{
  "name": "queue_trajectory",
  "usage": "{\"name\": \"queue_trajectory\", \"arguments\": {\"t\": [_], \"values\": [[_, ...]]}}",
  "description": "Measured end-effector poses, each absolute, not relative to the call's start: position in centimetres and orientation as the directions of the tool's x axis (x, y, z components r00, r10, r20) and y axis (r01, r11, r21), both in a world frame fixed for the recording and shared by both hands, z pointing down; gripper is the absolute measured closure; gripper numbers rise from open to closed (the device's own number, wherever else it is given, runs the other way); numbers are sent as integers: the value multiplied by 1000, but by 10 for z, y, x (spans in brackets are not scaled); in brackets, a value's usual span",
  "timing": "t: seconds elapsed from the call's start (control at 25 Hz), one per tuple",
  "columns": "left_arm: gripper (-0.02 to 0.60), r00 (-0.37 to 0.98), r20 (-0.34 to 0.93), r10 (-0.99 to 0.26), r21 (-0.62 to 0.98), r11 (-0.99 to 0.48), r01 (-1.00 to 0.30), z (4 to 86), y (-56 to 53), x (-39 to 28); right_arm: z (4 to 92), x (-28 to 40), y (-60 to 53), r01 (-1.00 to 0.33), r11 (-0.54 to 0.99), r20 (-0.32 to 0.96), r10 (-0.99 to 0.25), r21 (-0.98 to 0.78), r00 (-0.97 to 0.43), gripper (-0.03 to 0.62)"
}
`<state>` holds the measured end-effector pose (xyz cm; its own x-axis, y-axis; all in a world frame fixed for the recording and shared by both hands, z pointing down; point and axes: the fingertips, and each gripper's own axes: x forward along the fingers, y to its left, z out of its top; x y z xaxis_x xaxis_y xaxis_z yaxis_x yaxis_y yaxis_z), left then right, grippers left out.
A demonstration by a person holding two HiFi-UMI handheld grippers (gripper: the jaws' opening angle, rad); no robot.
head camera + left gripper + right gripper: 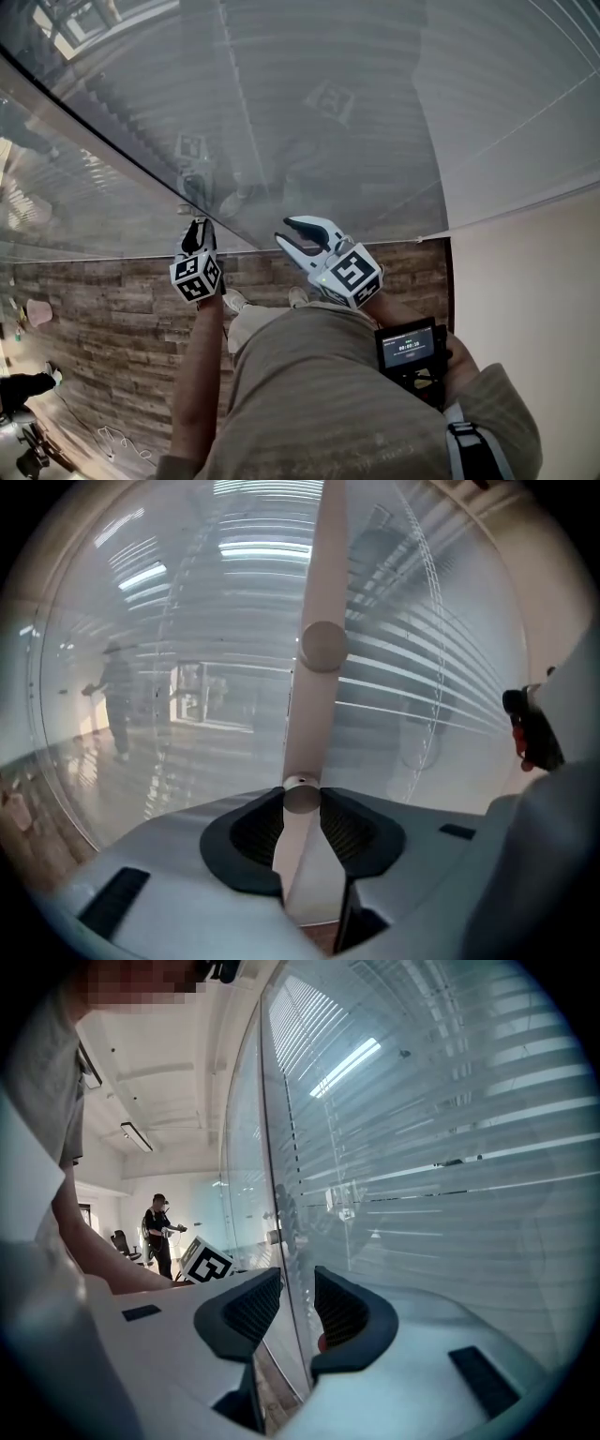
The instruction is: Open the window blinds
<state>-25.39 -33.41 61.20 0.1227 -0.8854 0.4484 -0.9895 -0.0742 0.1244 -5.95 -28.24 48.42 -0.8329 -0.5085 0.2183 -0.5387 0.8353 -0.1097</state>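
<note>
1. Glass wall (309, 112): tall pane over a wood-plank floor (103, 309), with both grippers reflected in it
2. Window blinds (450, 667): pale horizontal slats spread across the glass wall
3. Tilt wand (314, 705): white rod hanging close in front of the glass wall, with a round knob part-way up
4. Left gripper (300, 803): close to the glass wall, clenched on the tilt wand's lower end, pads pressing it from both sides
5. Right gripper (297, 1302): jaws released, nothing between the pads, just beside the glass wall
6. Bystander (159, 1232): standing well back along the glass wall
</note>
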Motion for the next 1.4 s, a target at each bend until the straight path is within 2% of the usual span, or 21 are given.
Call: {"name": "queue_trajectory", "arguments": {"t": [0.44,0.64,0.84,1.0,1.32,1.4], "values": [[448,240,401,-884,493,-12,-870,614,-335,-258,485,-61,-283,-539,835,219,-508,-112,-833,477],[448,279,381,-882,580,-7,-814,613,-334,-260,484,-62,-282,-535,837,222,-504,-112,-835,477],[448,333,274,-902,794,17,-607,609,-334,-255,483,-63,-281,-531,840,221,-499,-112,-838,477],[448,345,246,-906,831,14,-556,610,-335,-255,485,-63,-283,-527,842,223,-495,-113,-840,477],[448,361,110,-926,954,-3,-299,609,-333,-255,483,-65,-281,-520,847,222,-489,-112,-844,477],[448,360,102,-928,956,-10,-295,608,-334,-255,483,-66,-281,-518,848,223,-487,-112,-845,477]]}}
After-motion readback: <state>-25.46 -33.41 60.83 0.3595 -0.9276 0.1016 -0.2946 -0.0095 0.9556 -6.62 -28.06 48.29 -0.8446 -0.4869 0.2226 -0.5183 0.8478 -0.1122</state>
